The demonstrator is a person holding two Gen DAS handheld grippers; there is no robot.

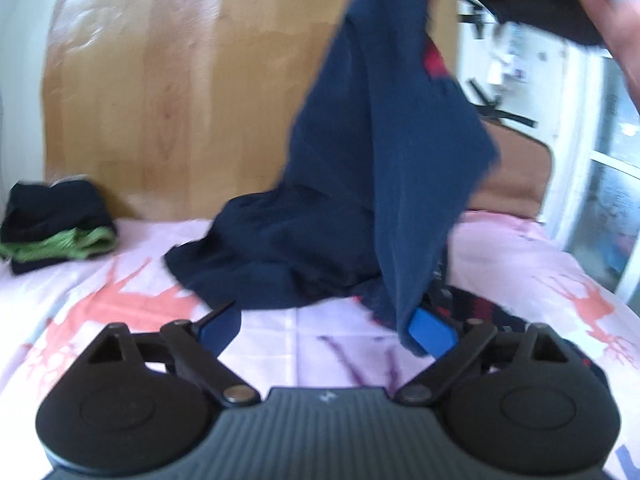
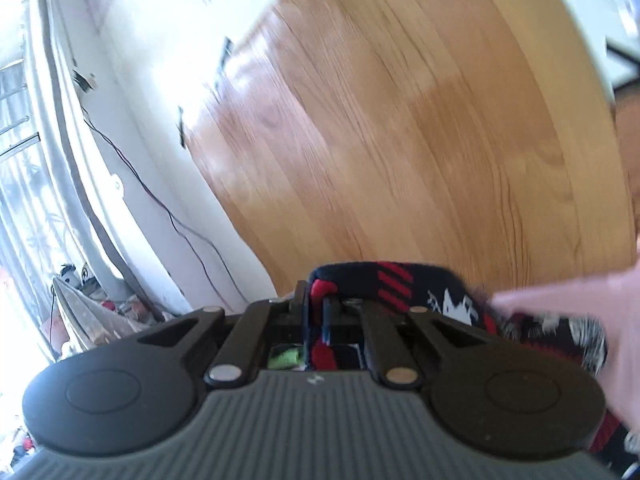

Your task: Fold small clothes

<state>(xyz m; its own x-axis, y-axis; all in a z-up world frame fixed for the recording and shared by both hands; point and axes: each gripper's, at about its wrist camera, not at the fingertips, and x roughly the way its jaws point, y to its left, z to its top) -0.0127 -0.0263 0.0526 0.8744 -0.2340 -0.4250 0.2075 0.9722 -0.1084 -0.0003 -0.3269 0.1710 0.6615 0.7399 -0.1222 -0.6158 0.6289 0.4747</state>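
Note right tongs (image 2: 316,292) clamped shut on patterned waistband (image 2: 400,284), holding garment (image 1: 380,140) high above bed (image 1: 120,300). See navy cloth hanging in a twisted drape, lower end down at the bed, hem touching one blue pad (image 1: 432,336) of left tongs (image 1: 324,324). Record left tongs as spread wide, gripping nothing.

Cannot tell through the blur whether to count dark heap (image 1: 280,248) under the drape as the same piece or another.

Risks, as judgement only:
- Losing the band: pinched at a single narrow point, carrying the whole hanging weight; likely to slip out on any jerk.
- Catching the wrong layer: by closing left tongs now on the hem at the pad; expect a bunched corner instead of a clean edge, and so a skewed fold.
- Dragging the heap: by lifting further with the lower end tangled in it; expect a pull across the sheet and a fresh mess to sort.
- Snagging: loose hem lying against the left finger linkage, liable to get nipped in the hinge on closing.
- Disturbing folded stack (image 1: 56,224) at far left of bed: well apart for now, safe barring a wide swing of the drape.

Advise steadying the drape, then seeking the opposite band corner before closing
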